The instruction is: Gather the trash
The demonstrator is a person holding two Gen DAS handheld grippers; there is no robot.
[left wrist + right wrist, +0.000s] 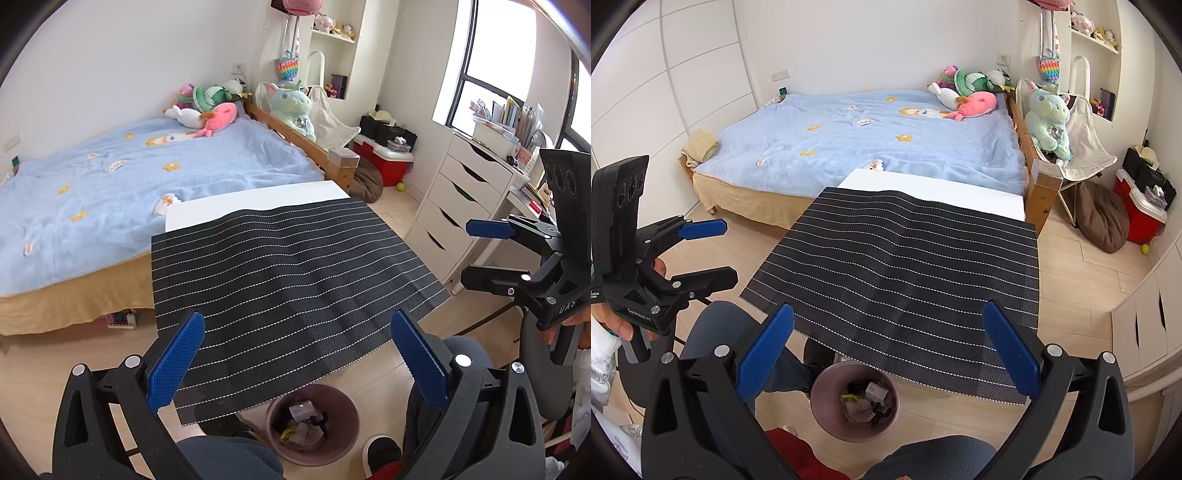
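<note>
Left wrist view: left hand-held gripper and right hand-held gripper gape wide, empty, above the striped mat; pink bin holds trash.

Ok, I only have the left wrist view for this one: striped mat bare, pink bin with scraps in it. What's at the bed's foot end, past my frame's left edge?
Observer: A crumpled beige cloth lies on that corner of the bed.
Operator: And that side of the room?
Observer: White wardrobe panels cover the wall there.
Operator: How do the left tongs look from outside?
Observer: The left tongs are open and empty, off the edge of the striped mat, with bare fingers of the left hand wrapped around the handle.
</note>
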